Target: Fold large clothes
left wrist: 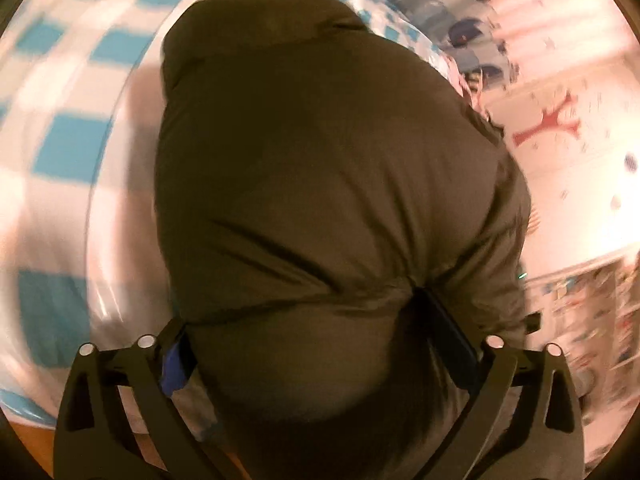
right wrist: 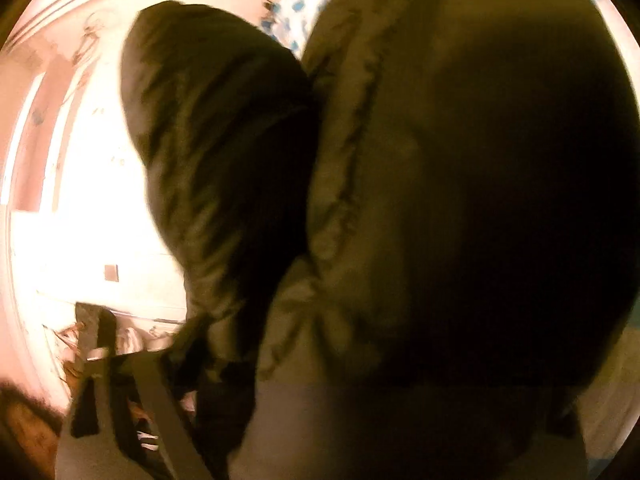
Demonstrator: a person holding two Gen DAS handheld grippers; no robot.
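A dark olive puffy jacket (left wrist: 320,152) fills the middle of the left wrist view, bunched above a blue-and-white checked bedcover (left wrist: 68,152). My left gripper (left wrist: 300,312) stands wide, with a thick roll of the jacket between its fingers. Creases run to the right finger (left wrist: 452,340), and the blue-padded left finger (left wrist: 176,364) touches the fabric. In the right wrist view the jacket (right wrist: 460,184) hangs close to the lens, with a narrower lobe (right wrist: 216,140) on its left. My right gripper (right wrist: 320,320) has jacket fabric between its fingers. Only its left finger (right wrist: 116,360) shows, and the picture is blurred.
A pale pink wall (left wrist: 552,124) with red and dark prints lies beyond the bed on the right. Cluttered shelves (left wrist: 592,312) stand lower right. Wooden floor (left wrist: 32,440) shows bottom left. The right wrist view shows a bright wall (right wrist: 100,200) and clutter (right wrist: 132,336).
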